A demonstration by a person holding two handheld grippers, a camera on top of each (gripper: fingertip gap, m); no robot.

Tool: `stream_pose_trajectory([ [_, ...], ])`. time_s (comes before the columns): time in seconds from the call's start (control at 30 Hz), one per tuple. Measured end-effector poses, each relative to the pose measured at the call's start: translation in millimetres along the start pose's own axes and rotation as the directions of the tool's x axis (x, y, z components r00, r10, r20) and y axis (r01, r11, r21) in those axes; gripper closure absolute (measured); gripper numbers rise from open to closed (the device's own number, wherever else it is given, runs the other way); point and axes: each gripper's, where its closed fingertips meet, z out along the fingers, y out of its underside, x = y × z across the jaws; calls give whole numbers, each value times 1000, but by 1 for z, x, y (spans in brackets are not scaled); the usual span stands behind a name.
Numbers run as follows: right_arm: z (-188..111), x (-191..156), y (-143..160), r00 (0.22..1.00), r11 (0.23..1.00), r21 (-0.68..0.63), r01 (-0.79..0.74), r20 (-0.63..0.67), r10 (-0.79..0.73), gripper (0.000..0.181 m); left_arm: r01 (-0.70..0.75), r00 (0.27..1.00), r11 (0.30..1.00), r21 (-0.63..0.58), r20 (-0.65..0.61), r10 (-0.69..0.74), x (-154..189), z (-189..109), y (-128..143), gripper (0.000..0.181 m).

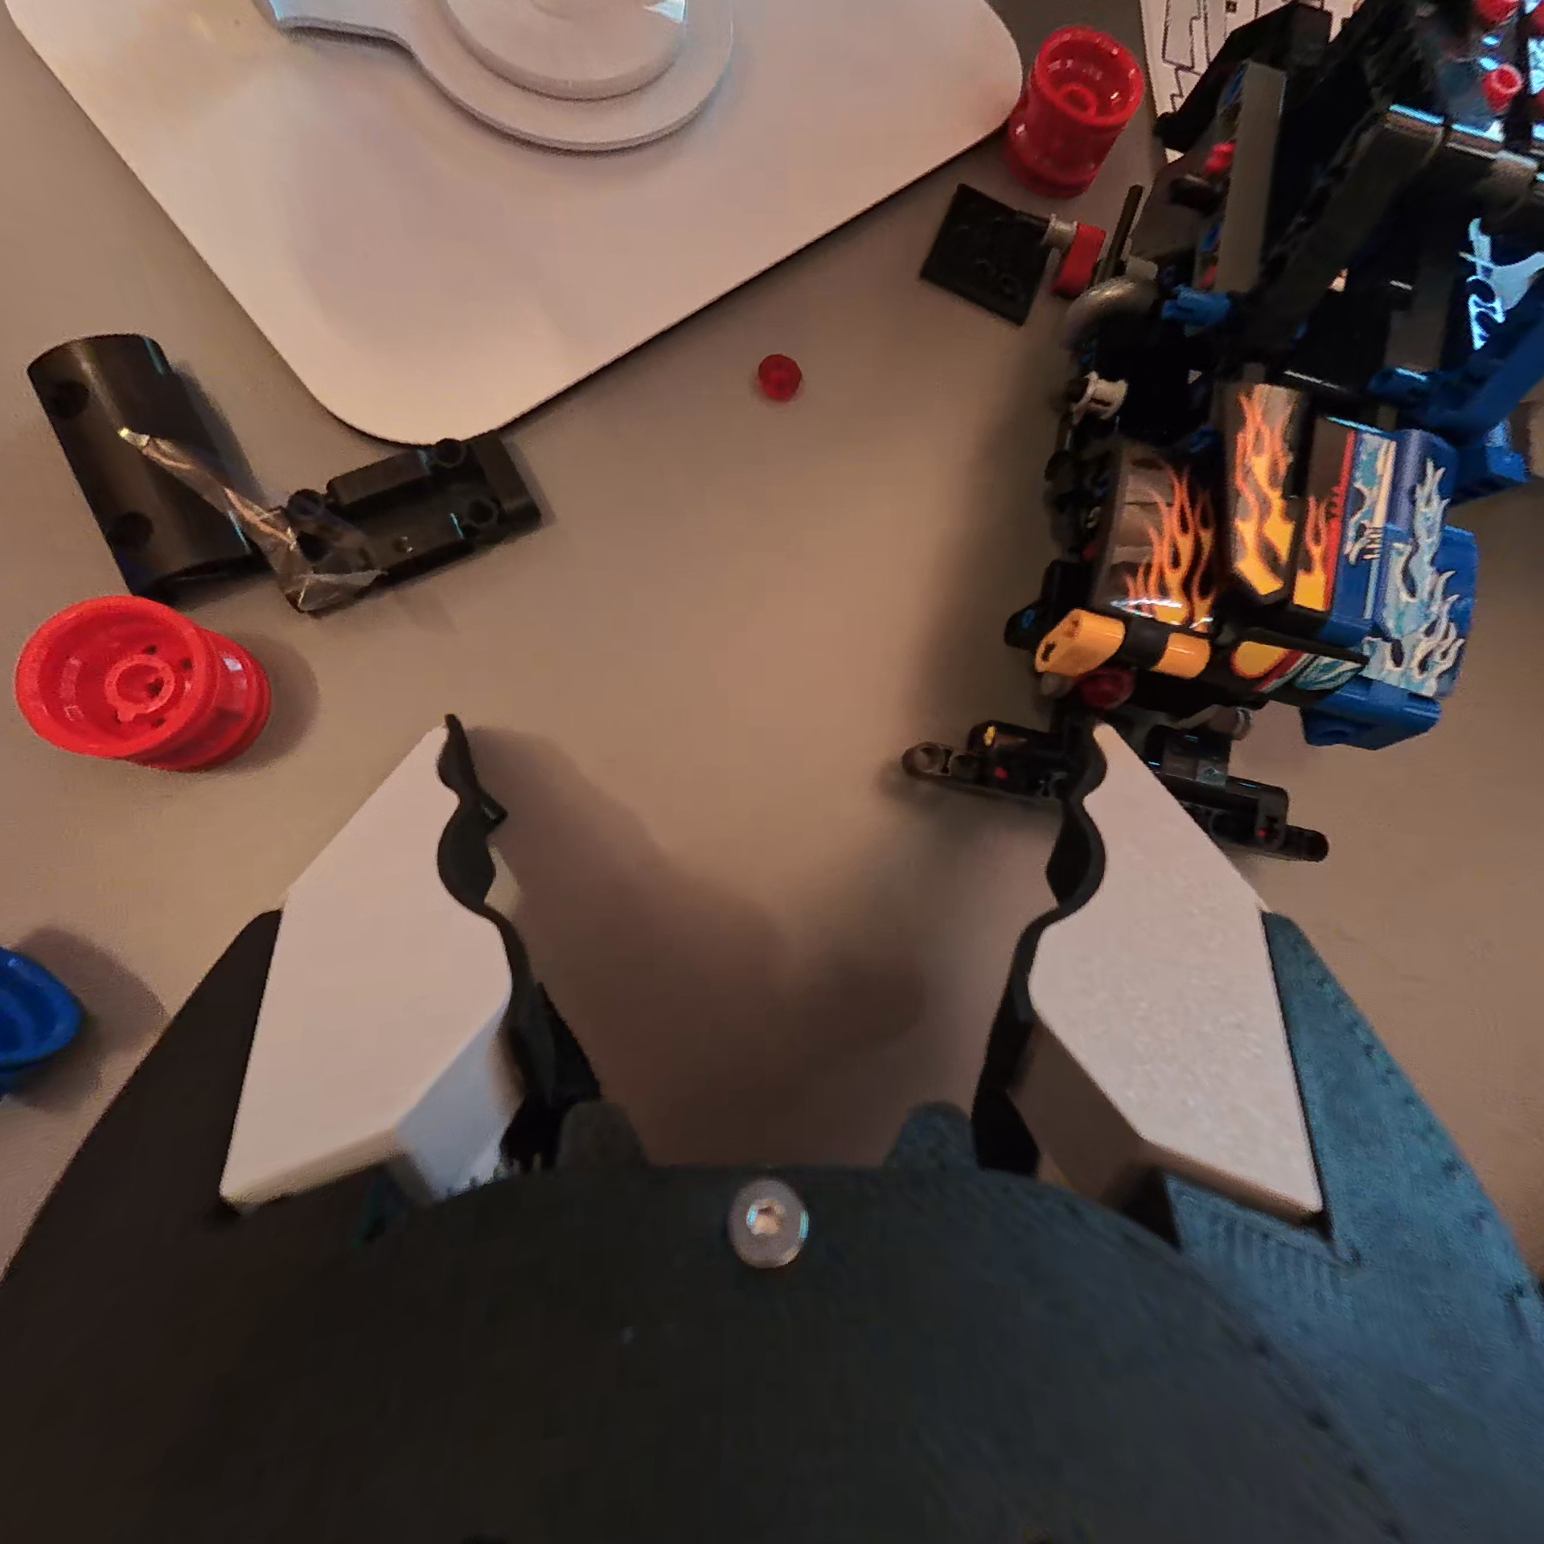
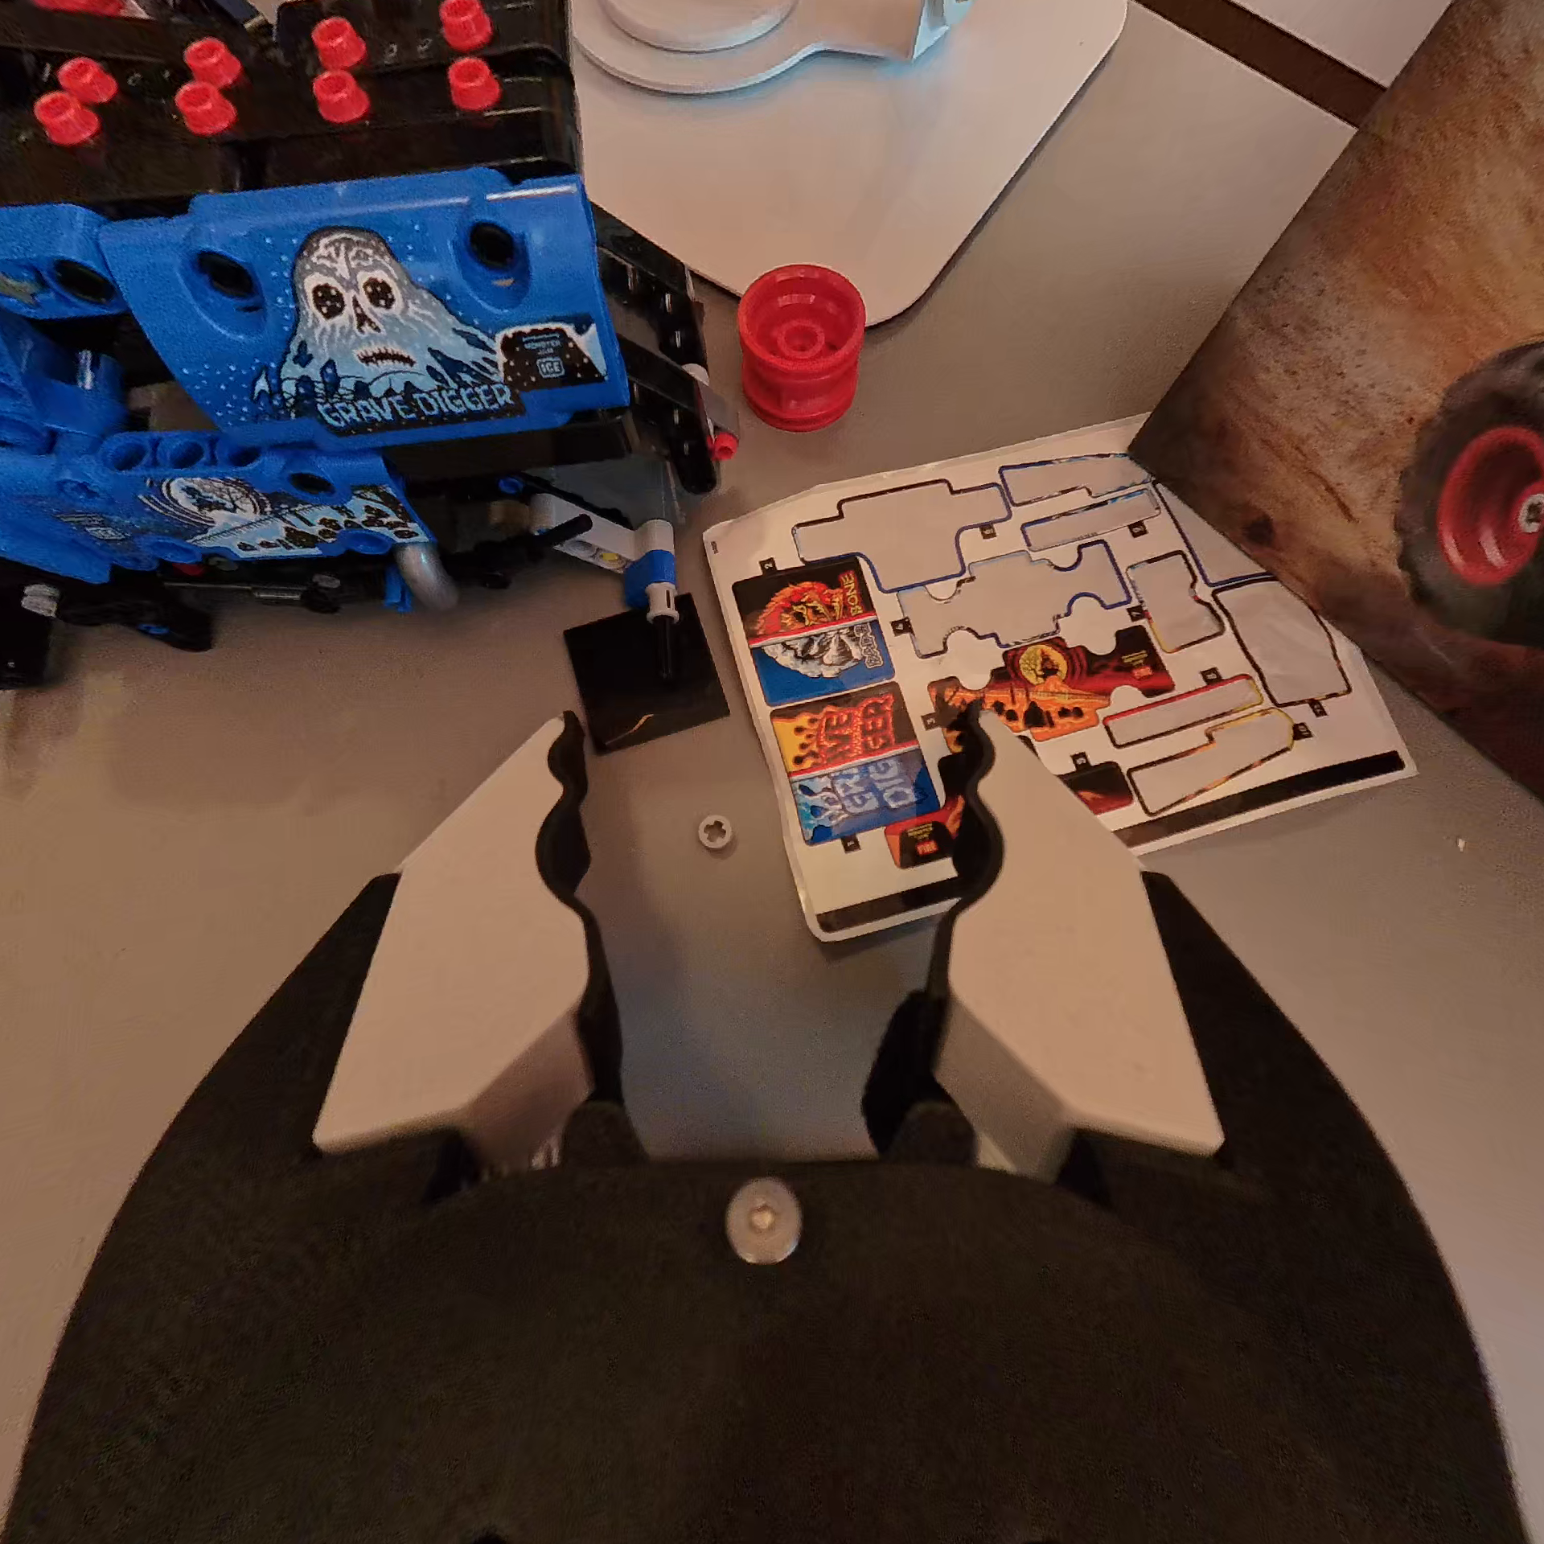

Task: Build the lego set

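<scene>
The half-built truck (image 1: 1278,501) with blue and flame panels lies on the grey table at the right of the left wrist view. It fills the upper left of the right wrist view (image 2: 334,334). My left gripper (image 1: 773,735) is open and empty over bare table, its right fingertip close to a dark beam (image 1: 986,764) at the truck's base. My right gripper (image 2: 769,723) is open and empty. A small grey round piece (image 2: 716,832) lies between its fingers. A black square plate (image 2: 647,677) lies just ahead. Red wheel hubs (image 1: 138,681) (image 1: 1074,109) (image 2: 799,347) lie loose.
A white flat stand base (image 1: 585,209) takes up the far table. A black curved panel (image 1: 138,459) and a black plate with tape (image 1: 426,514) lie at left, a tiny red stud (image 1: 779,378) in the middle. A sticker sheet (image 2: 1061,660) and the box (image 2: 1378,418) sit at right. The black plate with tape (image 1: 426,514) lies around 5 cm away from my left fingertips.
</scene>
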Motion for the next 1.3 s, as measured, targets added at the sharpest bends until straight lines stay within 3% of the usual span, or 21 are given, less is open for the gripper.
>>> stream_pose_trajectory([
  [0.17,0,0,0,1000,1000,-1,0,2,0,92,10,1000,1000,-6,19,-10,-1,-1,3,39],
  [0.23,0,0,0,1000,1000,-1,1,1,-1,92,38,997,999,-20,67,-36,-10,-1,6,24],
  [1.3,0,0,0,1000,1000,0,1,1,-1,92,14,997,999,-41,76,-11,-9,-6,16,23],
])
